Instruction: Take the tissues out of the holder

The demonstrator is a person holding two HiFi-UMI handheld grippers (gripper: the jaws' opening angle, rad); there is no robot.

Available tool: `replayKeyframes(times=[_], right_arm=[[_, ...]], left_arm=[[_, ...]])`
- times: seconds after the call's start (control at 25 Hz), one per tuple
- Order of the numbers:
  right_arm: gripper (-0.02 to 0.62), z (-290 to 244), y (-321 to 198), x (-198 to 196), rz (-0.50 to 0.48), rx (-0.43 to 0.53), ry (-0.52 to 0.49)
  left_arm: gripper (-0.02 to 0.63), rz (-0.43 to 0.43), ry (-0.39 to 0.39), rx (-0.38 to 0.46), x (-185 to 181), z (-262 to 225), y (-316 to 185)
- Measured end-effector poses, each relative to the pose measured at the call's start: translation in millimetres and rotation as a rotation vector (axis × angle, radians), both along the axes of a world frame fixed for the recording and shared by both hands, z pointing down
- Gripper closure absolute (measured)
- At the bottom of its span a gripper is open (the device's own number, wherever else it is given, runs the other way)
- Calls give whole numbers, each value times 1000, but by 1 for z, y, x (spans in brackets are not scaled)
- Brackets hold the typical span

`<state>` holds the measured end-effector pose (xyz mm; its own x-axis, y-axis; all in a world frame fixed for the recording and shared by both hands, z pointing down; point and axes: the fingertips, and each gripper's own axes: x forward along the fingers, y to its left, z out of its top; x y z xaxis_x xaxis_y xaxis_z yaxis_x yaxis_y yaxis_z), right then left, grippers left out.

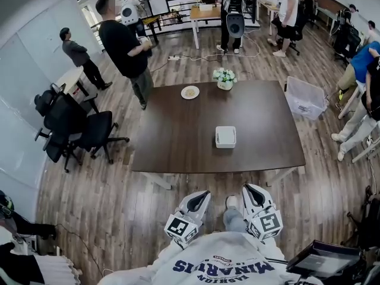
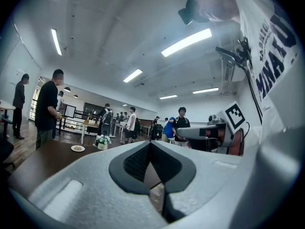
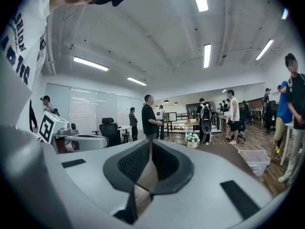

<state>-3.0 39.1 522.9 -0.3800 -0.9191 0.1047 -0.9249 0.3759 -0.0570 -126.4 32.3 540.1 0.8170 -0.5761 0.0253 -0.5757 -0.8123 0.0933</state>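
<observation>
The white tissue holder [image 1: 225, 136] sits on the dark brown table [image 1: 178, 141], right of its middle and nearer the front edge. Both grippers are held low over the floor, short of the table's front edge and well apart from the holder. My left gripper [image 1: 204, 193] points toward the table with its jaws together and nothing between them [image 2: 150, 144]. My right gripper [image 1: 247, 187] is beside it, jaws also closed and empty [image 3: 150, 142]. In both gripper views the holder is hidden behind the jaws.
A small plate [image 1: 190, 92] and a pot of white flowers [image 1: 224, 78] stand at the table's far edge. A person [image 1: 127, 46] stands by the far left corner. Black office chairs [image 1: 77, 129] are on the left, a clear plastic bin [image 1: 304, 98] on the right.
</observation>
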Motion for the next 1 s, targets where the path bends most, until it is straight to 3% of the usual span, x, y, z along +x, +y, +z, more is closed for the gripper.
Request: replayKeyframes(times=[0.52,0.8,1.0], right_arm=[[586,4,-167,87,-58,21,-22],[586,10,-226,111,-74,-13,-30],[586,8,-249,107,-89,-13,-27]], left_arm=[[601,-73,-20,28,86,-16,-166],[601,-113,-44,4,99,-14,-215],[601,-113,-44,-8,100,-10,-240]])
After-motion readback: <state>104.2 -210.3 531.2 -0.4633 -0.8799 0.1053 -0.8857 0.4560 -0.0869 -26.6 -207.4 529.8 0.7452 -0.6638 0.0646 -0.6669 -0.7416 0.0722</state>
